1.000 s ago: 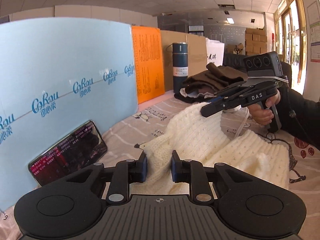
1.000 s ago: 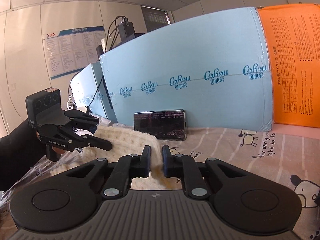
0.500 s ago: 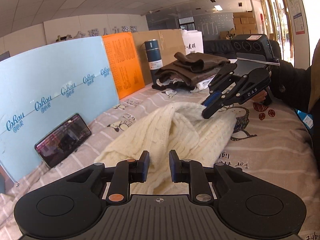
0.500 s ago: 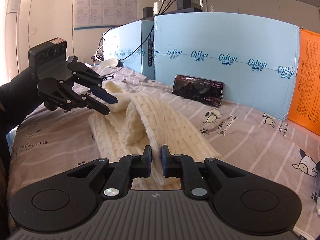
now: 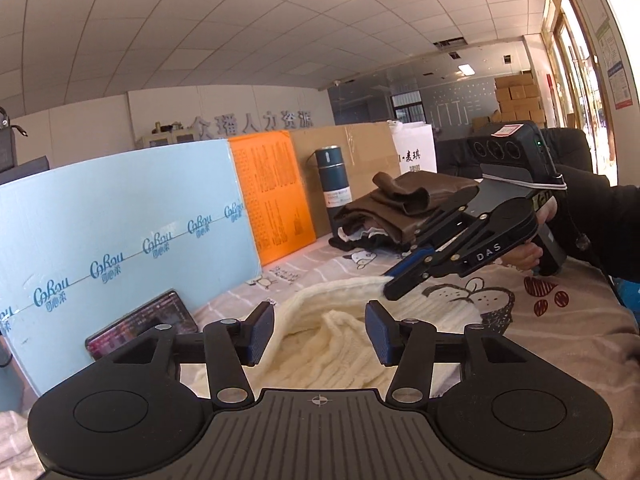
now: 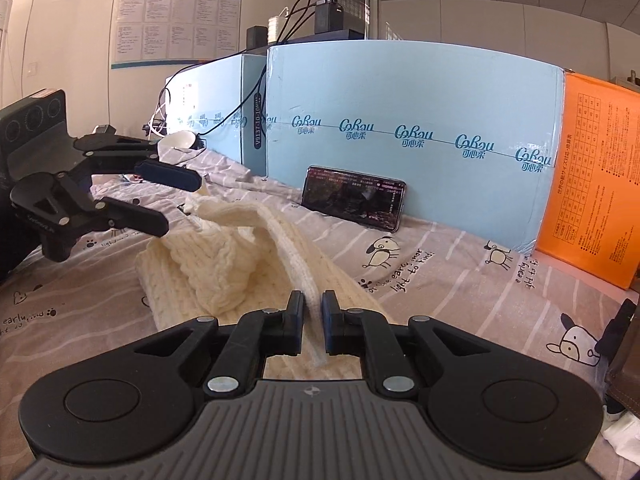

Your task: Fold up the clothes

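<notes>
The light blue foam board (image 5: 120, 220) carried the repeated brand "CoRou" with small Chinese characters beneath. The right tongs (image 5: 404, 280) bore "DAS" in white on the body. A white bag (image 5: 414, 152) showed the characters "麦琪". Large raised characters on the back wall (image 5: 256, 124) read "人力资源", the first ones unclear. The sheet (image 6: 440, 260) was printed with "the early" and "light to find". A label strip on the blue box edge (image 6: 257, 120) read roughly "V9137-10-10". The orange board (image 6: 600, 184) held Chinese text too small to read.
</notes>
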`<state>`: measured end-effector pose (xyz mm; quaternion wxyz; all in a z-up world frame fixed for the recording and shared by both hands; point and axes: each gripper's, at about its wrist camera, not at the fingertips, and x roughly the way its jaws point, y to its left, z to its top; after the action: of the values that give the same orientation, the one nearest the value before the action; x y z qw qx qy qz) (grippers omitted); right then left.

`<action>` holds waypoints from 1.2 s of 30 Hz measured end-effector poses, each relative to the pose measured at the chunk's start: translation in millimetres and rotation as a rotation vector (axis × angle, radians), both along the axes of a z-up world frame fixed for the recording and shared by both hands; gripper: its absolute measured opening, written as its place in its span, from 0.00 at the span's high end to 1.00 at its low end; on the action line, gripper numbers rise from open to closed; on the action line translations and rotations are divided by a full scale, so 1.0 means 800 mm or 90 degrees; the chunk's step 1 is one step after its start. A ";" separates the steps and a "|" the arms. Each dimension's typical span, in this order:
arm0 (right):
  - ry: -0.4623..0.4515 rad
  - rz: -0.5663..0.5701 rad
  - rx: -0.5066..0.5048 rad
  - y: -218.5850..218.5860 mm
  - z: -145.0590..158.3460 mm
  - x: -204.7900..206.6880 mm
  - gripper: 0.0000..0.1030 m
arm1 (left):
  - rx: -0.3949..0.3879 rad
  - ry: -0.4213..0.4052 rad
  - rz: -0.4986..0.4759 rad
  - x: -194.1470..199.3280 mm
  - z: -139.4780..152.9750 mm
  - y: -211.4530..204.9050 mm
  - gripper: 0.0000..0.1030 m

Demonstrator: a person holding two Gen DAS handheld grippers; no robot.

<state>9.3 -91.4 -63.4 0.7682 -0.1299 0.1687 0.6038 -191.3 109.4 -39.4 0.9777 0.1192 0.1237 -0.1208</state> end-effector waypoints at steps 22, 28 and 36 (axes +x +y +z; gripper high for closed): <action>0.188 -0.274 0.126 0.012 0.019 0.073 0.35 | -0.654 0.081 0.522 -0.001 -0.070 0.216 0.23; 0.250 -0.259 0.153 0.000 0.009 0.060 0.30 | -0.604 0.079 0.552 0.048 -0.075 0.236 0.77; 0.273 -0.268 0.135 0.002 -0.005 0.068 0.30 | -0.407 0.010 0.366 0.077 -0.023 0.163 0.83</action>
<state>63.5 -89.7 -67.8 0.8325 0.1189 0.2861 0.4593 -129.7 239.8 -57.8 0.9584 -0.2298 0.1158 0.1238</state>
